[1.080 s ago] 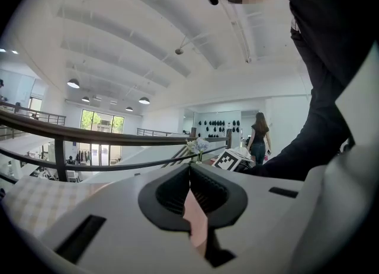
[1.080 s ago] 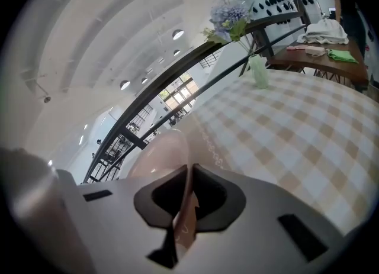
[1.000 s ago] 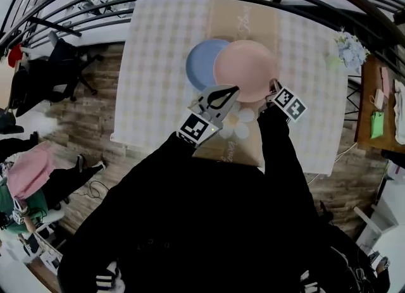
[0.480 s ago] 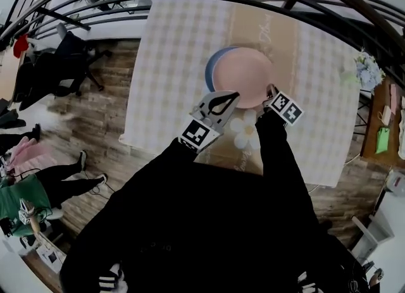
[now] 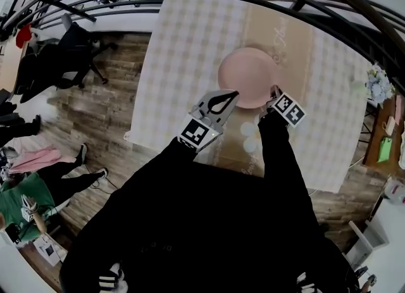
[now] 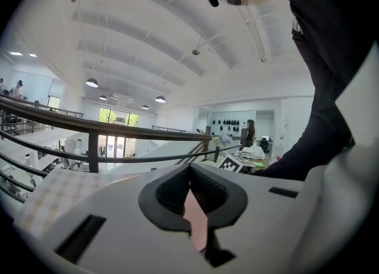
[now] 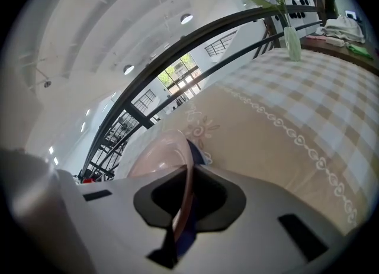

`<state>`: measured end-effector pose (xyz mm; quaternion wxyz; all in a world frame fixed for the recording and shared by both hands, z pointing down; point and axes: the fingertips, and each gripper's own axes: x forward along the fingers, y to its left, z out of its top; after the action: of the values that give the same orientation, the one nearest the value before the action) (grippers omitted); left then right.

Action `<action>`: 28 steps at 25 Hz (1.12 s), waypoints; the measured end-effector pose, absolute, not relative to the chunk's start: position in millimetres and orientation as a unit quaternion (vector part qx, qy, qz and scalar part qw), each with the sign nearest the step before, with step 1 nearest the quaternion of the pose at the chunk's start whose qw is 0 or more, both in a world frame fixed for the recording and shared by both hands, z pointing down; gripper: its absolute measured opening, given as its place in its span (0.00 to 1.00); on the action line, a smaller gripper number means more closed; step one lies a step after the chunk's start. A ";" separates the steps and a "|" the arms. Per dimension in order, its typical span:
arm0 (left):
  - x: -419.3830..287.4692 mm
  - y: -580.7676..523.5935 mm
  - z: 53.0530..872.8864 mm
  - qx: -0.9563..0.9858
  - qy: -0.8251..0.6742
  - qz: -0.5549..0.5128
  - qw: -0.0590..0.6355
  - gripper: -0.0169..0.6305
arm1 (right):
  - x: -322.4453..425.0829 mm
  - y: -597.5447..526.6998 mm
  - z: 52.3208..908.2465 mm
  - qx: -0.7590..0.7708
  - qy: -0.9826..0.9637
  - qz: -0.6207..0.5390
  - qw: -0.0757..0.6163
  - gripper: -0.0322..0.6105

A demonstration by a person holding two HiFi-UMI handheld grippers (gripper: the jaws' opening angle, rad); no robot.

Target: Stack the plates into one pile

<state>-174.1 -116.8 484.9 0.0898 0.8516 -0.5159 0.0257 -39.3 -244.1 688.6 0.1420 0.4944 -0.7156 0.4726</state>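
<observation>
Shifted sideways since a second ago, the round pink plate (image 5: 247, 75) now covers the round blue plate (image 7: 198, 152) on the checked-cloth counter (image 5: 180, 45). My left hand-held gripper (image 5: 230, 94) and right hand-held gripper (image 5: 273, 90) each clamp its near rim.

The head camera sits high above the person and looks steeply down. The pink plate (image 5: 247, 75) lies in the upper middle of its wide picture, on the table (image 5: 183, 45), well below the lens. The camera on the left gripper (image 5: 231, 95) sits at the plate's near-left edge, very close, and faces almost level across it toward the railing (image 6: 118, 129). The camera on the right gripper (image 5: 273, 90) sits at the plate's near-right edge, just as close, tilted down across the plate toward the flower vase (image 7: 291, 41). All three views share the plate, the table and the railing.
</observation>
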 end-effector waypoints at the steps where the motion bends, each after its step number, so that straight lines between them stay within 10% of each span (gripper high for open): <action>1: -176.1 -116.6 484.8 0.851 -0.516 0.025 0.090 0.06 | -39.2 -243.5 690.6 0.496 -0.714 0.471 0.146 0.09; 12: -178.8 -115.8 484.5 0.856 -0.510 0.021 0.082 0.06 | -37.9 -245.6 681.0 0.506 -0.730 0.423 0.181 0.40; 28: -163.3 -101.3 476.9 0.848 -0.522 0.034 0.086 0.06 | -25.0 -230.1 618.1 0.418 -0.827 0.338 0.167 0.36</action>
<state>-163.3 -101.3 476.9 0.0861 0.8482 -0.5216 0.0345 -25.0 -230.1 618.1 0.1669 0.4181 -0.8265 0.3380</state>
